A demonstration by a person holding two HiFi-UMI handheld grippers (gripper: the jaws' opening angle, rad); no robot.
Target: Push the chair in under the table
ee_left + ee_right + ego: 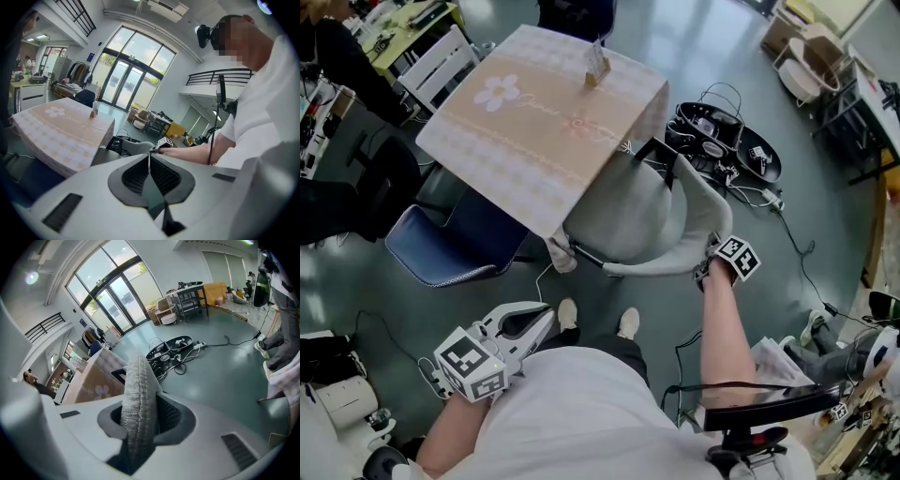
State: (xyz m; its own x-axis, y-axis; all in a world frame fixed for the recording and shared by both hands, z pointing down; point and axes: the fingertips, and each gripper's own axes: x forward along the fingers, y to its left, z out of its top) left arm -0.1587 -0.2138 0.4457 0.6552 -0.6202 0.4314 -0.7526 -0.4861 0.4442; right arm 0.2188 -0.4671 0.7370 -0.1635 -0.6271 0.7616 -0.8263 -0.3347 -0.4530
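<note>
The table [534,122] with its flowered cloth stands ahead. The grey chair [623,220] is only partly under it, at an angle. The right gripper [712,269] pinches the backrest [138,394]. The left gripper [539,323] is free, jaws pressed together. Pushing seems in hand; next, I think, the chair needs a straight push inward.

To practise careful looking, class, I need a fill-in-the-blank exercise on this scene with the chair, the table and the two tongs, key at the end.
The right tongs are clamped on the ____ of the grey chair.
The left tongs are shut and hold ____.
The tablecloth is printed with a white ____.
The second chair by the table has a ____ seat.
Missing words: backrest; nothing; flower; blue.
</note>
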